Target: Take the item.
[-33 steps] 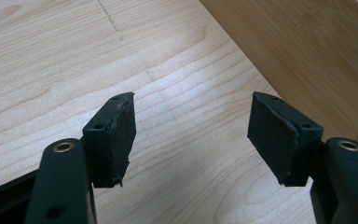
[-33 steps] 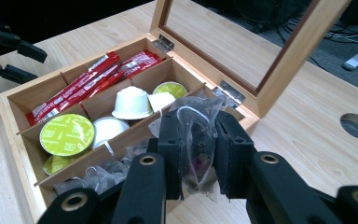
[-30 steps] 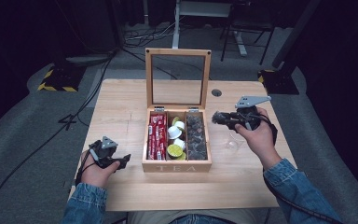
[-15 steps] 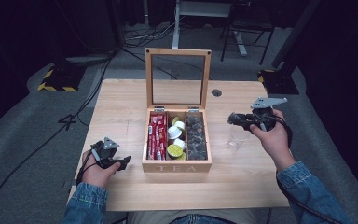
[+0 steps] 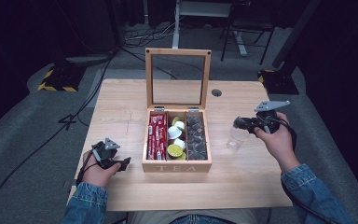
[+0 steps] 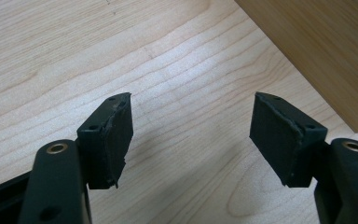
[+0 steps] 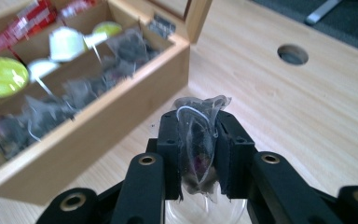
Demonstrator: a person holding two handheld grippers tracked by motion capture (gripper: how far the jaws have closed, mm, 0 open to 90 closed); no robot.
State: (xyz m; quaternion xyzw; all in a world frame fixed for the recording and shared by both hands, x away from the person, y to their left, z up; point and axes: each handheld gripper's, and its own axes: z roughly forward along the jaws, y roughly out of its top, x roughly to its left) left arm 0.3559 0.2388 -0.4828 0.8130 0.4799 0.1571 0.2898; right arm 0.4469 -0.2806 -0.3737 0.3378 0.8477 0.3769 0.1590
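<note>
The right gripper [image 7: 199,154] was clamped on a clear tea bag [image 7: 198,140], which stuck up above its fingers. Just below the fingers stood a glass [image 5: 234,138]; the tea box [image 5: 177,164] lay to their left in the high view, lid up. The right hand [image 5: 276,137] held the gripper level, pointing at the box. The left gripper [image 6: 191,135] had just been opening, with nothing between its fingers but bare table [image 6: 186,70]. The left hand [image 5: 98,165] rested low beside the box.
</note>
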